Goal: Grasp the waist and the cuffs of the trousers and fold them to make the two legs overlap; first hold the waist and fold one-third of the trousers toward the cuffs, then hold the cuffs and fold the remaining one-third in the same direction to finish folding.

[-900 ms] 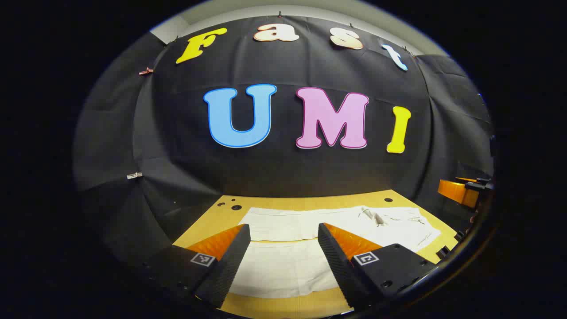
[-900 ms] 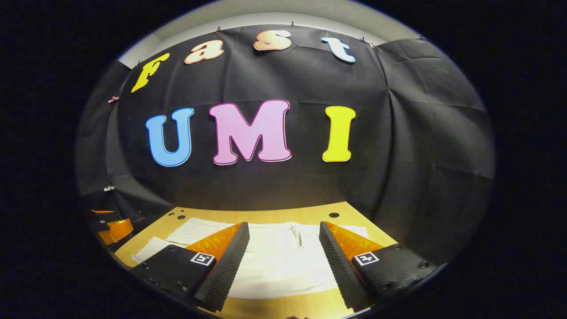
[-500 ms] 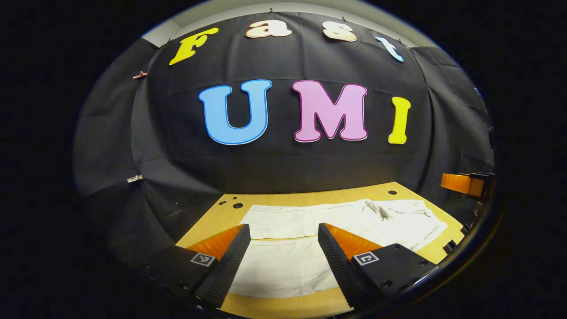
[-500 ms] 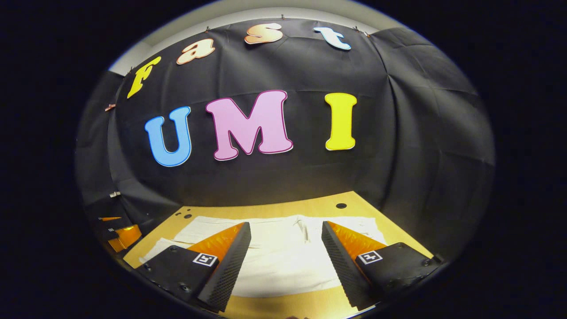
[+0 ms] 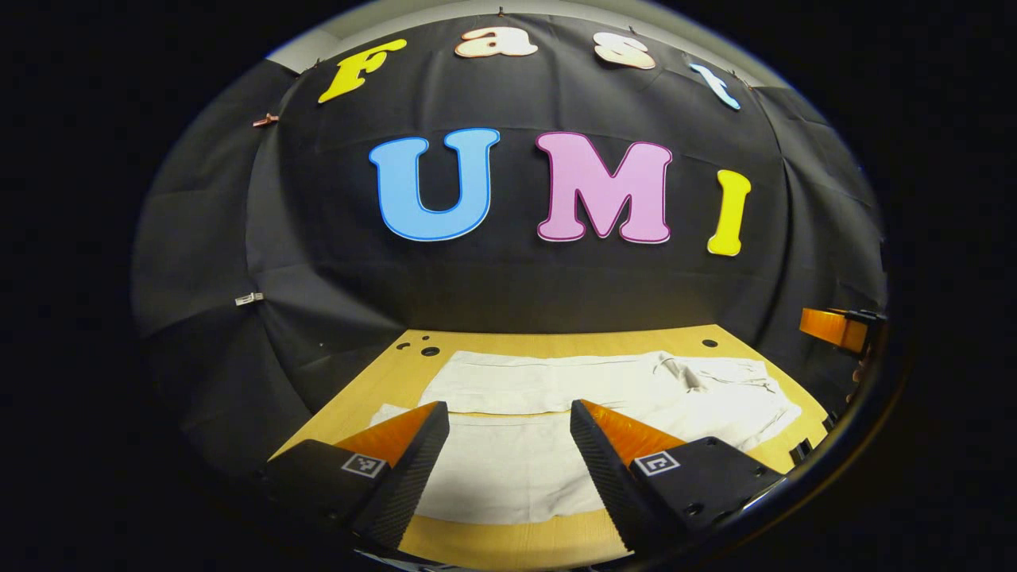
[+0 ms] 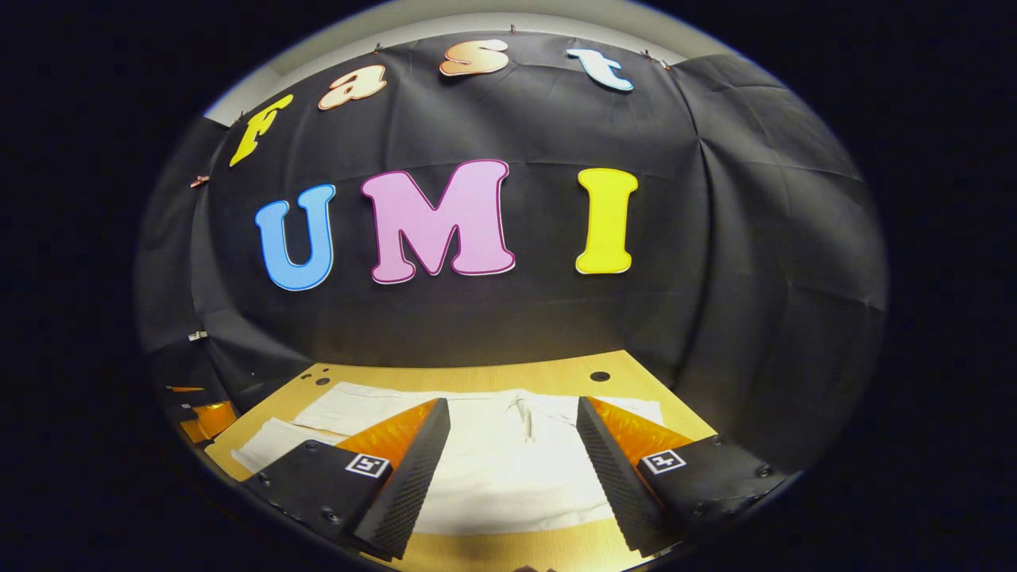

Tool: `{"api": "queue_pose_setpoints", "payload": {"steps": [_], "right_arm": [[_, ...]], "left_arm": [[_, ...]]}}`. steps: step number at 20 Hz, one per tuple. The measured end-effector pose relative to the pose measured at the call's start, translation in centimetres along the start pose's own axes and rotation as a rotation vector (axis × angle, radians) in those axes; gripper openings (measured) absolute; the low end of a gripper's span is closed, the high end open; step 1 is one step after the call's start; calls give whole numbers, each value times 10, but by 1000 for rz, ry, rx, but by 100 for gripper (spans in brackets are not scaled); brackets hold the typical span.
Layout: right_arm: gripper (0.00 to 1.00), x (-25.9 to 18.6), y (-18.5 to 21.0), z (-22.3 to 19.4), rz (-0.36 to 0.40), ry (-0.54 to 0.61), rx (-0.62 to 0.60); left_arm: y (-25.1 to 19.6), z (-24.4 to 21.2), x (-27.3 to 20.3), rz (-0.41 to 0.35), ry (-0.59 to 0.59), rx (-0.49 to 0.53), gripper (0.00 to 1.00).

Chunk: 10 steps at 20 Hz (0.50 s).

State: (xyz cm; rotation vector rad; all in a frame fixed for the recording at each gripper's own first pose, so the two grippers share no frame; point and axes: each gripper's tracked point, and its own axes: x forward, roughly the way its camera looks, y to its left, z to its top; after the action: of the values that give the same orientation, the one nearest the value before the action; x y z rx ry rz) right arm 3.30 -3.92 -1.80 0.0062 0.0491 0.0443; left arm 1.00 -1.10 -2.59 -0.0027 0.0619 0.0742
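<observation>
Both my jaws stand wide, nothing between them. Left gripper: hovers above the near trouser leg. Right gripper: hovers above the waist end, fly seam between the fingers at 12 o'clock.

The trousers lie flat on the worktop, white, legs side by side with a seam line between them. In the left gripper view the cuffs run out toward 9 o'clock and the waist lies at 2 o'clock, slightly rumpled. In the right gripper view the waist sits straight ahead and the legs trail off to 9 o'clock. The other gripper shows at the 3 o'clock edge of the left gripper view.

Judgement on handling: light, soft woven cloth, no stiffness; it will droop and drag once lifted, and a one-layer pinch may slip. Best hold: the near edge of the waistband with the right gripper, where the fabric is doubled and thicker, and the near cuff hem with the left. First fold not yet begun; legs do not overlap.

Edges and room: bare worktop at 6 o'clock, a narrow strip; a wider strip at 12 o'clock before the black cloth wall. Small holes in the worktop at 10 and 1 o'clock, apart from the cloth. The cloth wall stands close behind, so the lift should stay low.
</observation>
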Motion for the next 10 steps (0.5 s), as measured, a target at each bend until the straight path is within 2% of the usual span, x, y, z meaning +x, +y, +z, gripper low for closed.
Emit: {"api": "queue_pose_setpoints", "payload": {"steps": [5,10], "right_arm": [[99,13,-14,-10,10,25,-95],[98,24,-23,-35,85,78,-285]], "left_arm": [[3,-7,3,27,15,19,98],[0,-10,6,36,19,62,98]]}}
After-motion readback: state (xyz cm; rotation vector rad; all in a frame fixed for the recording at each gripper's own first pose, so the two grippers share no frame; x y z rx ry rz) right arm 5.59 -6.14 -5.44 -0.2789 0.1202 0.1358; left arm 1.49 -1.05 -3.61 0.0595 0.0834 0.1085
